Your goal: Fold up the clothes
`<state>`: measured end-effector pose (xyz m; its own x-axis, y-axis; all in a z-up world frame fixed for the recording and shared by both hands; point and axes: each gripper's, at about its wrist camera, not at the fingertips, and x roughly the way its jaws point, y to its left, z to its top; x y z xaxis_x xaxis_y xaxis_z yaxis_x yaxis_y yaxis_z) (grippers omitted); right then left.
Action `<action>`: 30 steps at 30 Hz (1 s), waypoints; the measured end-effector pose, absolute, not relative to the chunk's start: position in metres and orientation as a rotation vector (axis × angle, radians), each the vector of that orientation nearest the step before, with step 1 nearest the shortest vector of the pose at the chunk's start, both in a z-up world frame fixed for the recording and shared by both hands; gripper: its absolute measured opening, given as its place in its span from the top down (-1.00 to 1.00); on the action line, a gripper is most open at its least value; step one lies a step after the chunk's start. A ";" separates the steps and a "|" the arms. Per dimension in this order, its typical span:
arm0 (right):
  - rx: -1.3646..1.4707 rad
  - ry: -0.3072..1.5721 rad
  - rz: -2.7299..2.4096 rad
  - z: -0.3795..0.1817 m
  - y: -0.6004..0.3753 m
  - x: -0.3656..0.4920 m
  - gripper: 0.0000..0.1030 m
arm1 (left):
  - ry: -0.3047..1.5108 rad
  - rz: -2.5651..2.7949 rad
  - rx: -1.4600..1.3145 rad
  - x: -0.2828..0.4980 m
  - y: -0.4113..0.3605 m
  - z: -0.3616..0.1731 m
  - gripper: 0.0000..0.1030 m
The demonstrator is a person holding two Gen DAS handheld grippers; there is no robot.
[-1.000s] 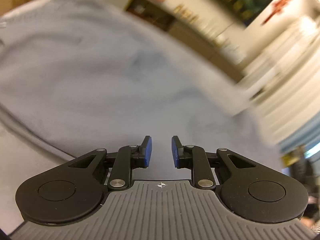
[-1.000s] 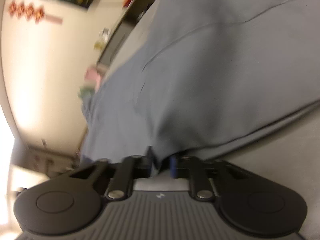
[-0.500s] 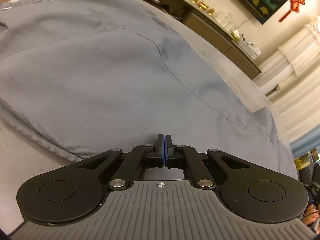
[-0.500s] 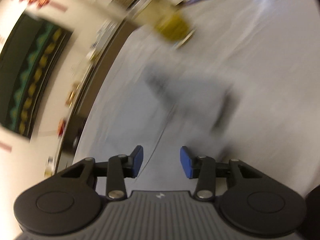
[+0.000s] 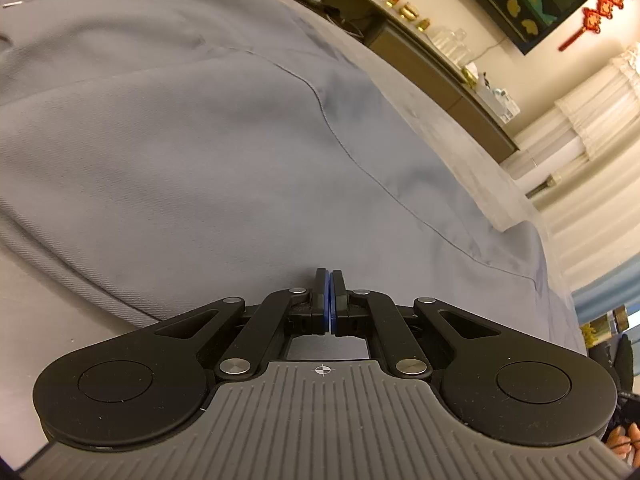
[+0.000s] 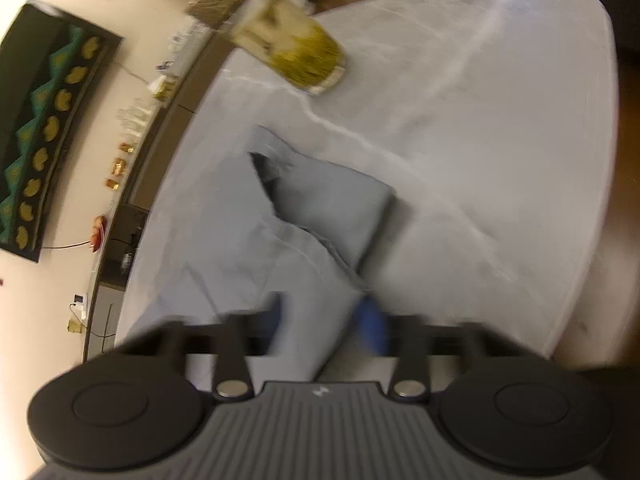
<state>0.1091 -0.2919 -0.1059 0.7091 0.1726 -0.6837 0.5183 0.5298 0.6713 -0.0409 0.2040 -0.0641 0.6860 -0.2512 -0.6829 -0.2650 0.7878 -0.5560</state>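
Grey trousers lie spread over the grey table and fill most of the left wrist view. My left gripper sits low over the cloth near its front hem, pads pressed together with no fabric visible between them. In the blurred right wrist view the trousers end in a rumpled leg with a dark fold. My right gripper is at that end. Its jaws stand apart and are closing, with a fold of the grey cloth between the blue pads.
A jar of yellow-green stems stands at the table's far side. The table's rounded edge runs down the right. A dark sideboard with small items lines the wall behind, and a person's hand shows at the lower right.
My left gripper's jaws went from apart to shut and it stayed in place. My right gripper swung away from the trousers' wide part to the rumpled leg end, and its jaws opened.
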 end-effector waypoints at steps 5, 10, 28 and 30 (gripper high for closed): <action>0.718 0.564 -0.140 -0.042 -0.284 0.112 0.91 | 0.837 -0.008 -0.689 -0.041 0.208 -0.065 1.00; 0.710 0.703 -0.204 -0.069 -0.312 0.129 0.93 | 0.841 -0.046 -0.677 -0.040 0.206 -0.065 1.00; 0.646 0.791 -0.200 -0.087 -0.332 0.181 0.93 | 0.875 -0.105 -0.603 -0.037 0.202 -0.063 1.00; 0.640 0.727 -0.146 -0.065 -0.325 0.187 0.93 | 0.883 -0.106 -0.602 -0.035 0.204 -0.063 1.00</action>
<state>0.1871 -0.3252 -0.0653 0.7466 0.0905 -0.6591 0.3385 0.8012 0.4934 -0.0353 0.2037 -0.0628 0.6409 -0.3282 -0.6939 -0.1546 0.8303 -0.5355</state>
